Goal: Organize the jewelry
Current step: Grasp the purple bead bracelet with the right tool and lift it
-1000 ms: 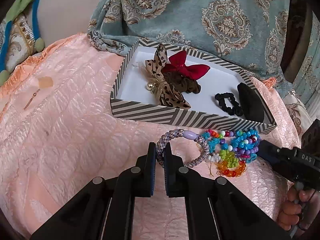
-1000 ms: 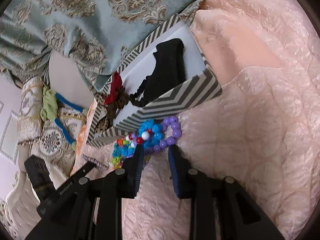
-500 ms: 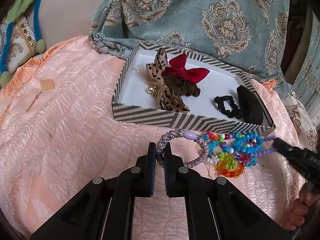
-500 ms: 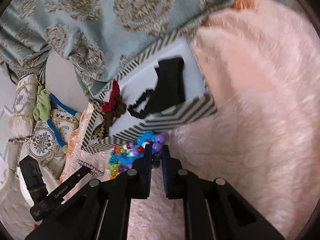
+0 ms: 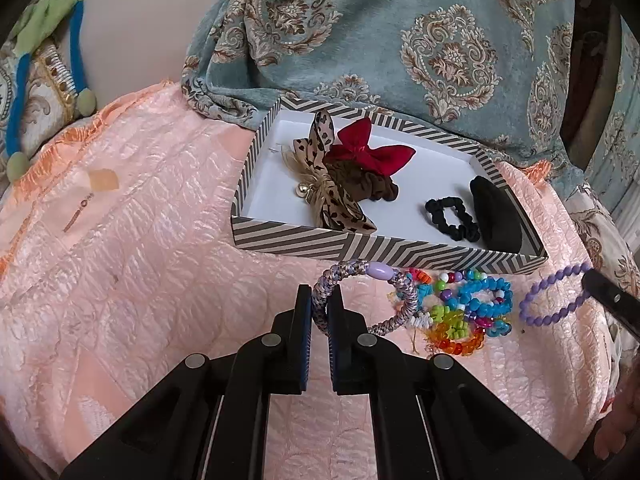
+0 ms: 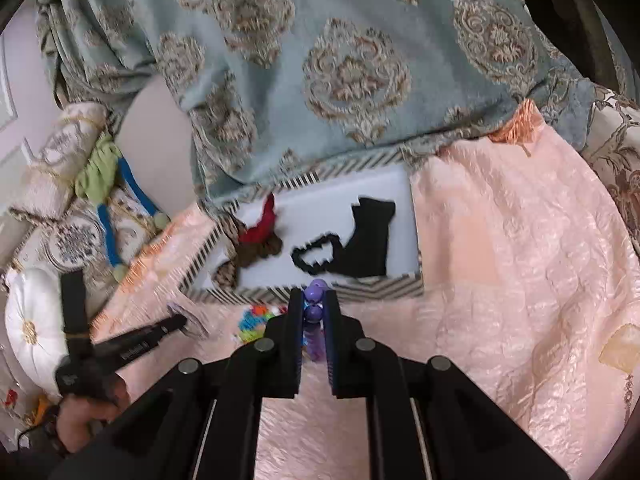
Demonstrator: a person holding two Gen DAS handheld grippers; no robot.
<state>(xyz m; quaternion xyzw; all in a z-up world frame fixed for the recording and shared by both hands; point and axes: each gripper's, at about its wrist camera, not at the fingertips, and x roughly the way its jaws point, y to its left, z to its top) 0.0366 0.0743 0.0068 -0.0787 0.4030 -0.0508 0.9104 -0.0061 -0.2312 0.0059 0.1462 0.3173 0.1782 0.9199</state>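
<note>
The left gripper (image 5: 319, 312) has its jaws pinching the near side of a braided lilac bracelet (image 5: 360, 296), which lies on the peach bedspread (image 5: 140, 248) with its oval lilac bead toward the striped box (image 5: 360, 246). The gripper points forward and slightly down toward the box's near wall, held low over the bed.

The right gripper (image 6: 313, 312) has its jaws pressed onto a purple bead bracelet (image 6: 314, 304); in the left wrist view the bracelet (image 5: 554, 300) hangs as a loop from the right gripper's tip at the frame's right edge, apart from the others. That gripper points at the box's near wall, level with its rim.

Between the 2 bracelets sits a heap of bright bead bracelets (image 5: 464, 312), blue, green, orange and red, touching the braided one.

Inside the box lie a leopard-print bow (image 5: 328, 184), a red bow (image 5: 372, 152), a brown scrunchie (image 5: 368, 186), a black scrunchie (image 5: 452, 218) and a black pouch-like piece (image 5: 496, 212). A blue patterned cloth (image 5: 400, 40) drapes behind.
</note>
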